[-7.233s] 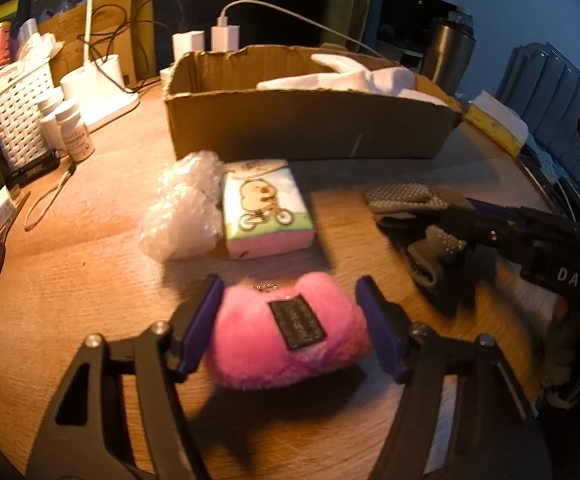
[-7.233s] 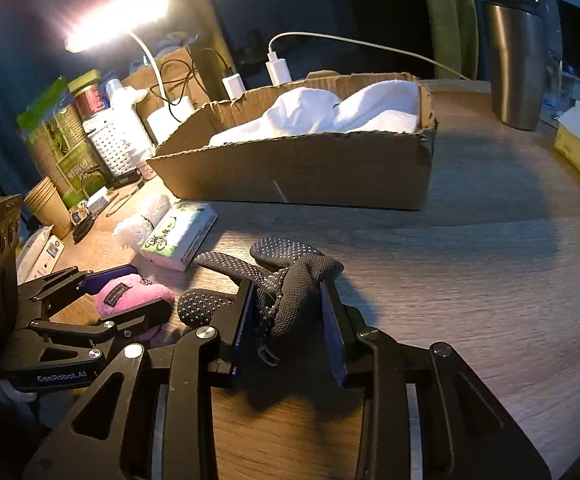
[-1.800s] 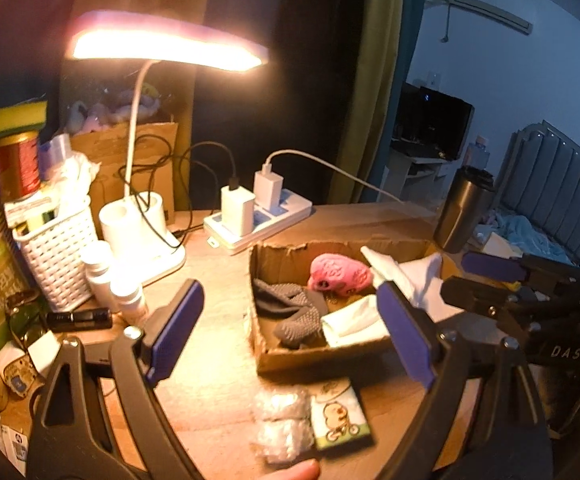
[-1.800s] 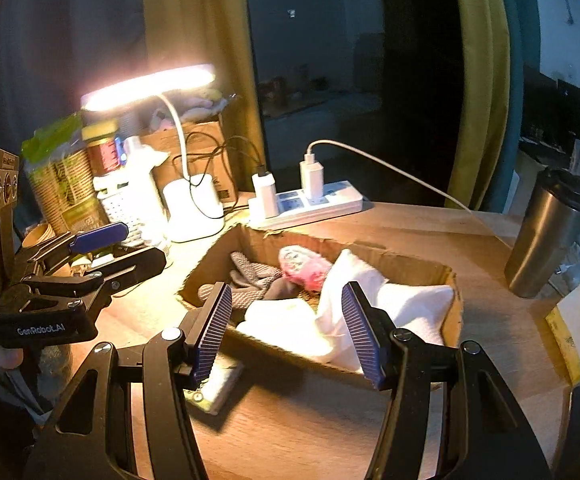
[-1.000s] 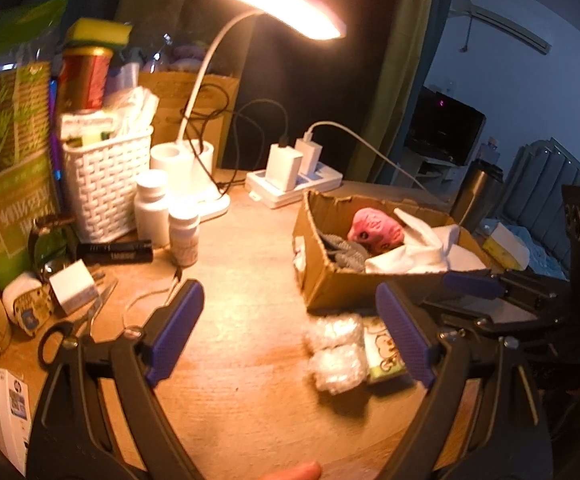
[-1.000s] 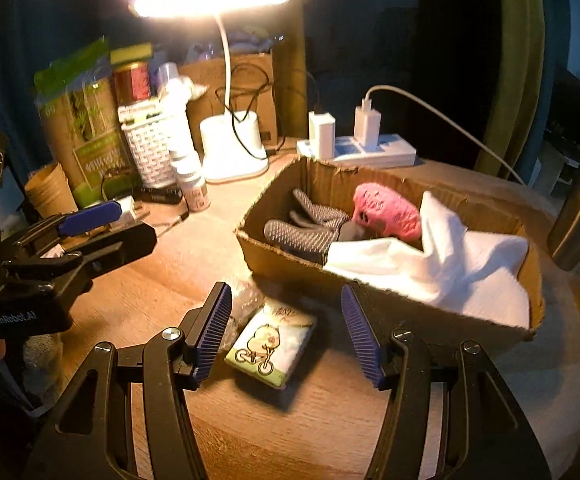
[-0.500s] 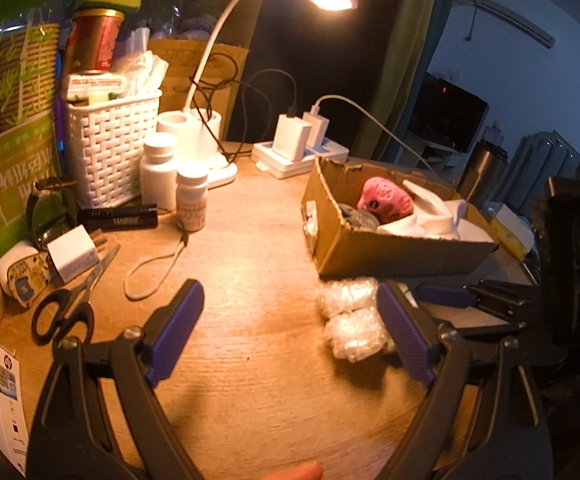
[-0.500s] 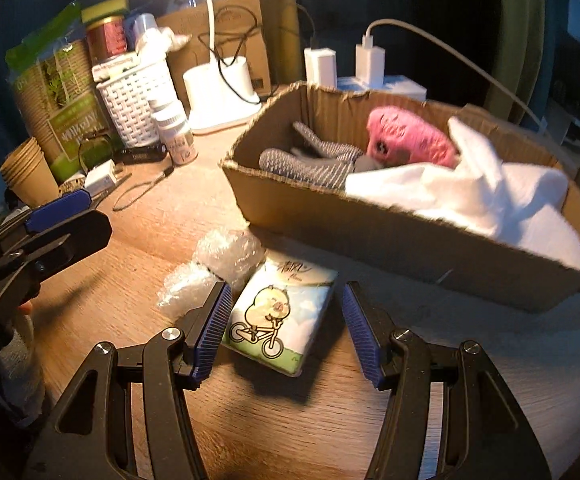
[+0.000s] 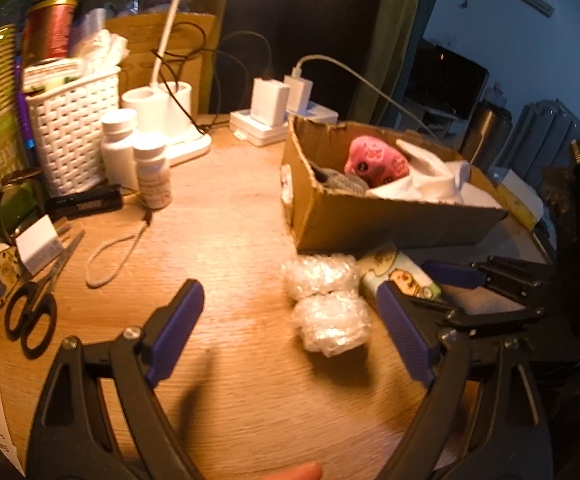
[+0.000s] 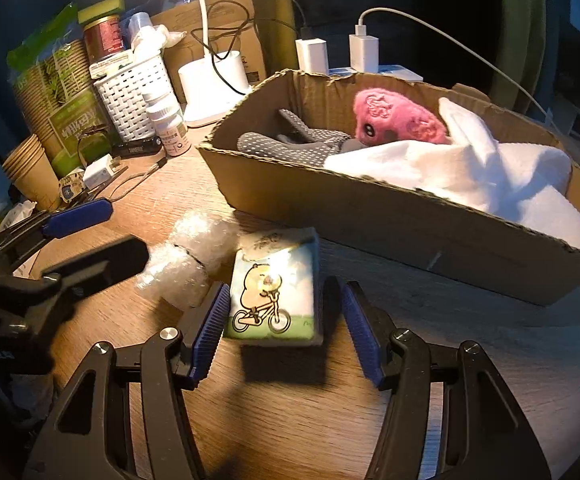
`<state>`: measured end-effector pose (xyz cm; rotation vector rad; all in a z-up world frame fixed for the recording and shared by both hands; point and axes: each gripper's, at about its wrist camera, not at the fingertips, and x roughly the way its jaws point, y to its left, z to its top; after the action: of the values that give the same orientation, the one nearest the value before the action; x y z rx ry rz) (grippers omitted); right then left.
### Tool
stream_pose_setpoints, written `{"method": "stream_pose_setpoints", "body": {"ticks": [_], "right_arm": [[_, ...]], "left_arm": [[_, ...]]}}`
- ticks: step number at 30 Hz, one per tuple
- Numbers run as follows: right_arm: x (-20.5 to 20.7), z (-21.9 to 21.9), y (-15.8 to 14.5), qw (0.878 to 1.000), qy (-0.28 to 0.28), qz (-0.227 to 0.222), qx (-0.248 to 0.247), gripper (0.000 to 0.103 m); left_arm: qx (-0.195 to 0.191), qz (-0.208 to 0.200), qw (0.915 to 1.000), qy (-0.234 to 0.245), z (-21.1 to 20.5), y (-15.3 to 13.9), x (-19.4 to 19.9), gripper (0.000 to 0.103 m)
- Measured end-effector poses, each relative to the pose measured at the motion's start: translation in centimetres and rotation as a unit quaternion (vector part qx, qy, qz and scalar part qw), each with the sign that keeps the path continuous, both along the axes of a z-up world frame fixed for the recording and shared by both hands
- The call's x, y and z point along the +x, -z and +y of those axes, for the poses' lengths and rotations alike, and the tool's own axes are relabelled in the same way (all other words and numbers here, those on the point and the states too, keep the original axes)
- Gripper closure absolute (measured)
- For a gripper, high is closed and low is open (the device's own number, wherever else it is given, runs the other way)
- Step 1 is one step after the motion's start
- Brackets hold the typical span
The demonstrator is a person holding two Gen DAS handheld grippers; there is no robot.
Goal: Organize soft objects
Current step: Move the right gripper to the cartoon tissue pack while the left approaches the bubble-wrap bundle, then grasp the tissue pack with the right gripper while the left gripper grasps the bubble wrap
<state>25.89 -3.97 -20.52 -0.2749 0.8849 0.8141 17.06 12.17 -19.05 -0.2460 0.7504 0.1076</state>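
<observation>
A tissue pack [image 10: 273, 288] printed with a cartoon bear on a bicycle lies flat on the wooden table. My right gripper [image 10: 285, 332] is open and straddles its near end, and a gap shows at the right pad. Two bubble-wrap rolls [image 9: 326, 300] lie just left of the pack [image 9: 398, 276]. My left gripper [image 9: 290, 332] is open and empty, low over the table, with the rolls just inside its right finger. The cardboard box [image 10: 370, 208] behind holds a pink plush [image 10: 398, 118], a grey dotted glove [image 10: 290, 144] and white cloth [image 10: 470, 172].
A white basket [image 9: 69, 136], pill bottles [image 9: 151, 176], a lamp base [image 9: 161, 108], a power strip with chargers [image 9: 273, 116], scissors [image 9: 33, 304] and a cord loop [image 9: 117, 256] crowd the left and back. Paper cups [image 10: 29, 168] stand at far left.
Both grippers have sunk toward the table. The right one has come down around the tissue pack's near end. The left one has closed in on the bubble-wrap rolls. Both stay open.
</observation>
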Motion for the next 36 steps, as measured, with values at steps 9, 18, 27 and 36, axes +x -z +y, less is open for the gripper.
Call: {"method": "stream_pose_setpoints", "body": {"ticks": [9, 18, 27, 36], "right_arm": [[0.9, -2.4, -0.1, 1.0, 0.006, 0.008, 0.011, 0.043], [0.5, -1.6, -0.2, 1.0, -0.019, -0.004, 0.001, 0.043], [0.3, -0.4, 0.4, 0.999, -0.032, 0.002, -0.018, 0.053], [-0.6, -1.0, -1.2, 0.999, -0.035, -0.012, -0.006, 0.053]], "left_arm": [[0.025, 0.048, 0.9985, 0.009, -1.6, 1.6, 2.3, 0.014], [0.033, 0.063, 0.9969, 0.032, -2.3, 2.3, 3.0, 0.051], [0.029, 0.045, 0.9972, 0.051, -2.6, 1.7, 2.3, 0.062], [0.034, 0.024, 0.9981, 0.046, -2.7, 0.2, 1.0, 0.062]]}}
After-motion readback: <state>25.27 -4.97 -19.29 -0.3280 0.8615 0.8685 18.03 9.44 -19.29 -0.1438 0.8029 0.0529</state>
